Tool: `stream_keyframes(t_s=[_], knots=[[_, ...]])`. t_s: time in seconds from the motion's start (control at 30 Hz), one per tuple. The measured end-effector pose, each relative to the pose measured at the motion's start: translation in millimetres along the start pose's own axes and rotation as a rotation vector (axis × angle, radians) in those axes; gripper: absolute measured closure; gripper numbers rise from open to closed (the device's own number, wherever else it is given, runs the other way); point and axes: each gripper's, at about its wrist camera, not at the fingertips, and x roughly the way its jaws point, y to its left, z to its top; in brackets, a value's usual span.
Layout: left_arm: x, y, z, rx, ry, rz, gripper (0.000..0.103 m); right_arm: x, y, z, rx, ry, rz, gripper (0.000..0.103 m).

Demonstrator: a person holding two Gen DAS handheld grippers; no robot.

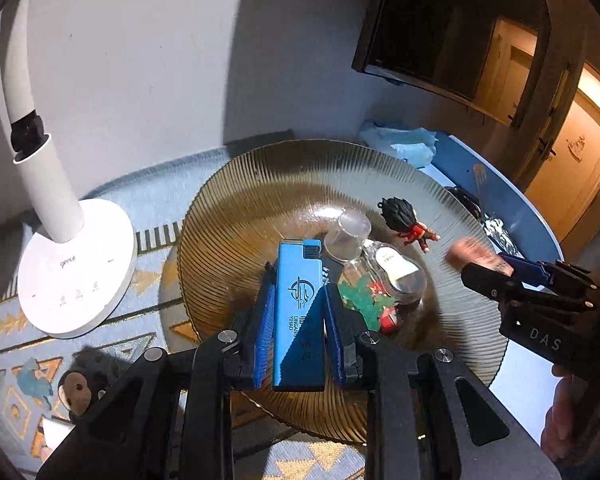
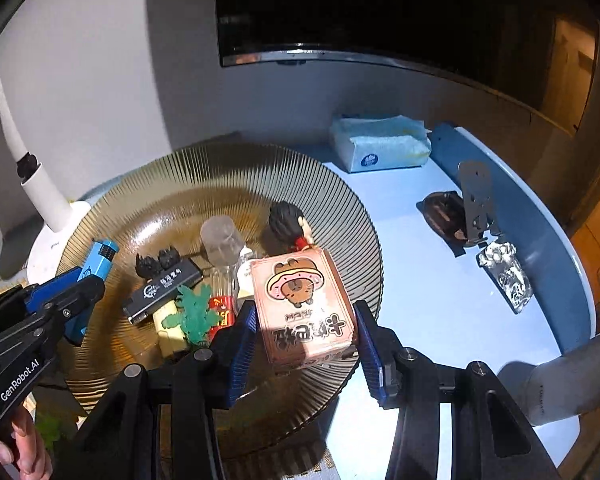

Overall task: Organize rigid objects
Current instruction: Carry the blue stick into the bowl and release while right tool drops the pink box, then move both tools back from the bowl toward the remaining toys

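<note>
My left gripper (image 1: 297, 285) is shut on a blue lighter (image 1: 298, 320), holding it low over the amber ribbed glass plate (image 1: 260, 184). My right gripper (image 2: 305, 307) is shut on a pink carton with a cartoon animal (image 2: 300, 292), above the plate's (image 2: 148, 184) right side. On the plate lie a clear small cup (image 2: 222, 238), a black-haired figurine in red (image 2: 290, 220), a clear jar with a white label (image 1: 392, 268), a green plastic piece (image 2: 192, 312), a red item (image 2: 222, 312) and a black stick (image 2: 164, 290). The left gripper (image 2: 88, 276) shows at the left edge of the right wrist view.
A white desk lamp (image 1: 72, 268) stands left of the plate on a patterned cloth (image 1: 16, 320). On the blue round table (image 2: 420, 300) lie a tissue pack (image 2: 380, 144), a metal bracket (image 2: 476, 200), a dark object (image 2: 444, 212) and a foil-wrapped piece (image 2: 506, 276). A dark screen (image 2: 380, 8) hangs on the wall.
</note>
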Motion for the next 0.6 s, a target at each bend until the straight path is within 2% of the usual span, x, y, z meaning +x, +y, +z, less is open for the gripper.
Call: stream_keyframes(t_s=[0.03,0.07,0.1,0.13,0.2,0.37,0.6], knots=[[-1,-3,0,0.017,-0.005,0.004,0.063,1,0,0,0.002,0.004,-0.001,0.054],[-4,-4,0,0.032,-0.016,0.02,0.056,1,-2,1,0.012,0.014,0.002,0.053],[-9,-6,0,0.044,-0.031,0.033,0.04,0,-3,1,0.018,0.018,0.017,0.047],[-17,-6,-1,0.055,-0.063,0.039,0.034,-2,-4,2,0.029,0.02,0.036,0.041],[-31,-5,-2,0.063,-0.093,0.043,0.034,-13,-8,3,0.052,-0.007,0.039,0.04],[-71,7,-4,0.02,-0.129,-0.002,0.034,-51,-3,3,0.047,-0.076,0.046,0.039],[-141,16,-13,0.019,-0.227,-0.001,0.034,-104,40,-9,-0.04,-0.164,0.091,0.039]])
